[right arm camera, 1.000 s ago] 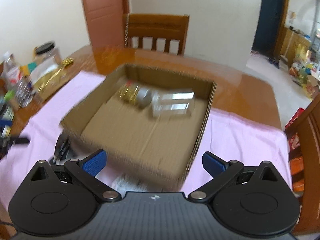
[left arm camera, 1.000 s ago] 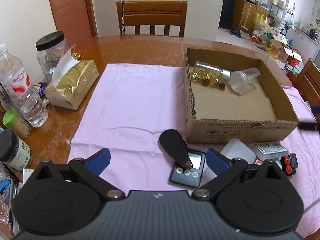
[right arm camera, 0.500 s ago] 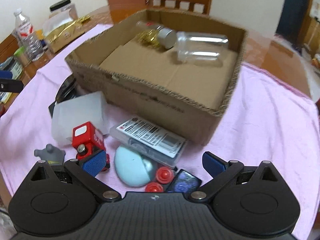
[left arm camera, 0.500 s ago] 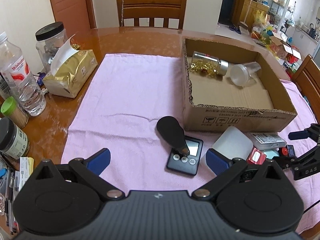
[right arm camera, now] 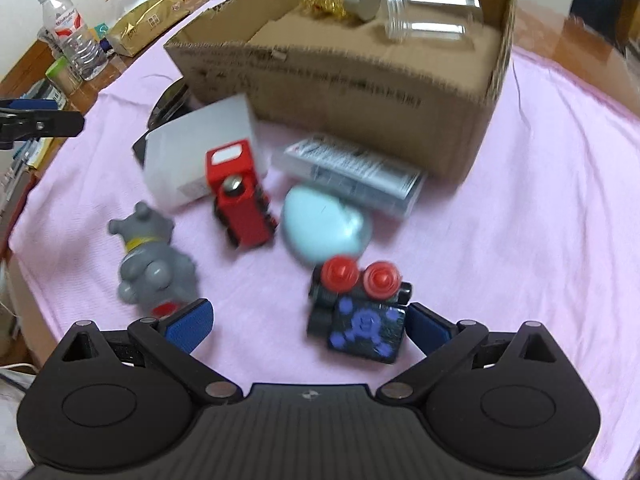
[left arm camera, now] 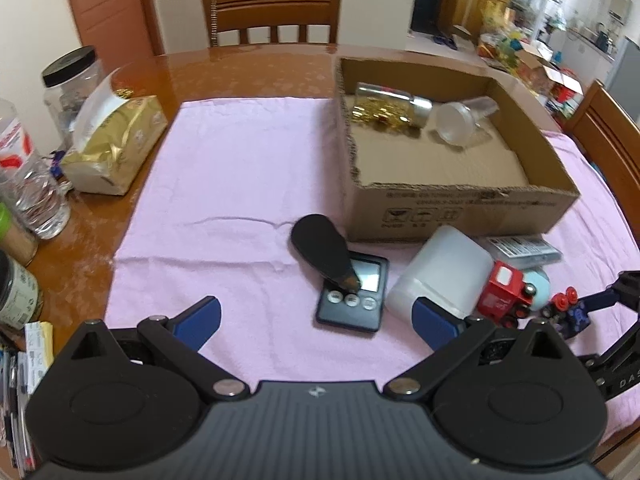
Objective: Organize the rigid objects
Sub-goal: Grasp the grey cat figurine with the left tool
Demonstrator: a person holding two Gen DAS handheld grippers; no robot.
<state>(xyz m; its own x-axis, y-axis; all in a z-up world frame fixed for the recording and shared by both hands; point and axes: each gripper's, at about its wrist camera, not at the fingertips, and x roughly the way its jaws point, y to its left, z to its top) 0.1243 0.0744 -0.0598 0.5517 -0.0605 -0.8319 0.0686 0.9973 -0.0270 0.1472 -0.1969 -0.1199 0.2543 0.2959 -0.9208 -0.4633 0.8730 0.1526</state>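
Observation:
A cardboard box (left arm camera: 472,208) (right arm camera: 340,84) on the pink cloth holds a jar of gold bits (left arm camera: 390,106) and a clear jar (right arm camera: 432,14). In front of it lie a black pocket scale (left arm camera: 354,294), a white tub (left arm camera: 442,270) (right arm camera: 200,156), a red toy engine (right arm camera: 240,194) (left arm camera: 506,294), a pale blue egg (right arm camera: 324,226), a card pack (right arm camera: 356,172), a grey hippo figure (right arm camera: 152,260) and a black toy with red knobs (right arm camera: 360,310). My right gripper (right arm camera: 308,326) is open just over the black toy. My left gripper (left arm camera: 316,318) is open near the scale.
At the left table edge stand a tissue pack (left arm camera: 116,152), a water bottle (left arm camera: 24,184) and jars (left arm camera: 68,84). A wooden chair (left arm camera: 272,10) is at the far side, another chair (left arm camera: 608,128) at the right. Bare pink cloth (left arm camera: 240,168) lies left of the box.
My right gripper has swung down from above the box to the toys in front, closing in on the black toy. The left gripper has drifted slightly back.

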